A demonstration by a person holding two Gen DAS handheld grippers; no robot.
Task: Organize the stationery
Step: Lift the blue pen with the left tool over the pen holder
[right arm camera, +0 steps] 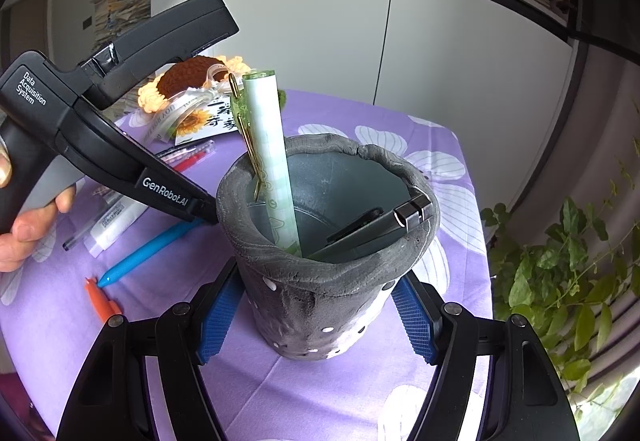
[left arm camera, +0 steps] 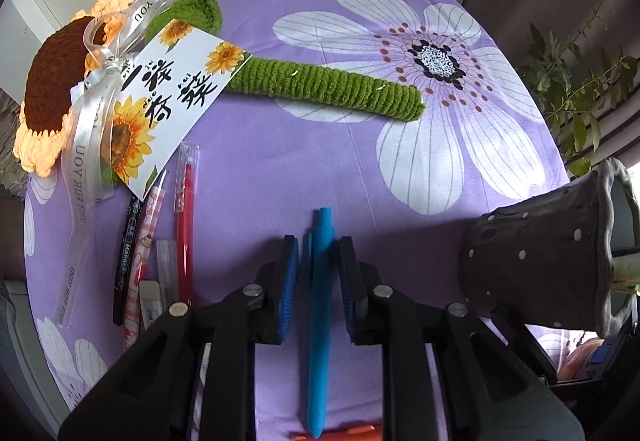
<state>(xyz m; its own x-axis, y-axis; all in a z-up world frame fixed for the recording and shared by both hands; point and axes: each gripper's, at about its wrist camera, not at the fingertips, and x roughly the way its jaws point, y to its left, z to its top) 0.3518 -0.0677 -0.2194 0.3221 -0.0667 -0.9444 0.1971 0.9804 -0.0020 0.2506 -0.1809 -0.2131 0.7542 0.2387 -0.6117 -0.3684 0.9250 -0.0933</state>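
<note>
While right tool (right arm camera: 316, 315) clamps grey pot (right arm camera: 320, 281), only left view shows left tool (left arm camera: 319, 273) narrow, astride blue pen (left arm camera: 320, 321).

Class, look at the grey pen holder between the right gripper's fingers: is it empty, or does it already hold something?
Not empty. The grey pen holder already contains an upright pale green pen and a black clip-like item leaning inside its rim.

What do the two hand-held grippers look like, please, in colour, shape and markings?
The left hand-held gripper is matte black plastic with angular arms, silver pivot pins and blue ribbed pads. Seen from the right wrist camera, its body carries white lettering: "GenRobot.AI" and "Data Acquisition System". The right hand-held gripper matches: black arms, silver pins, blue textured pads. No cables or sleeves are visible.
</note>
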